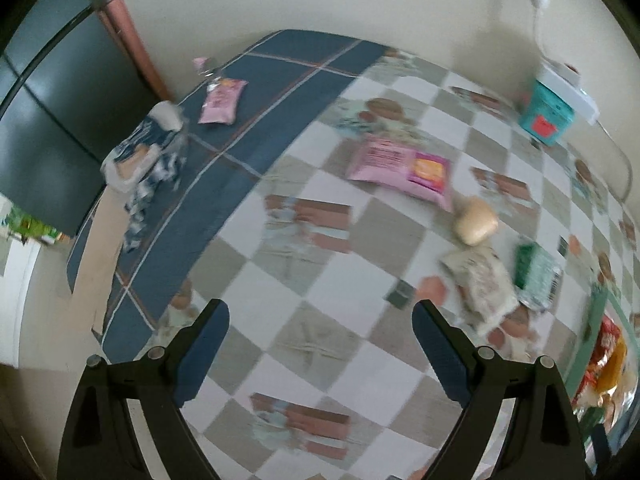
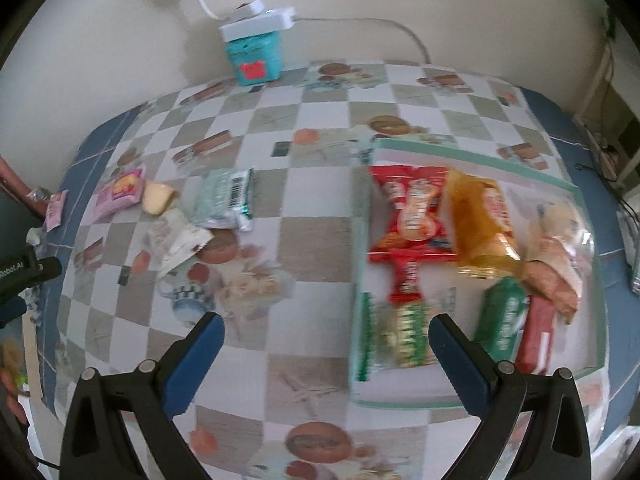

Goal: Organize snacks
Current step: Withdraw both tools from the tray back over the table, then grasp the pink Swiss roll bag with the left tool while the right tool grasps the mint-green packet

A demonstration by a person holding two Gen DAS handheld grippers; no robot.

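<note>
My left gripper (image 1: 320, 320) hangs open over bare checked cloth, nothing between its fingers. Loose snacks lie ahead to its right: a pink packet (image 1: 400, 168), a tan bun (image 1: 476, 220), a white packet (image 1: 480, 284) and a green packet (image 1: 536, 276). A second, small pink packet (image 1: 222, 100) lies far left on the blue cloth. My right gripper (image 2: 326, 332) is open too, above the near left edge of a clear tray (image 2: 472, 398) with a green rim. The tray holds several snacks, among them a red packet (image 2: 412, 208) and an orange packet (image 2: 484, 224).
A teal box (image 2: 254, 56) with a white power strip and cable on top stands against the back wall. A crumpled blue-and-white cloth (image 1: 148, 160) lies at the table's left edge. A dark cabinet (image 1: 52, 120) stands beyond it. The left tool's handle (image 2: 24, 276) shows at the right view's left edge.
</note>
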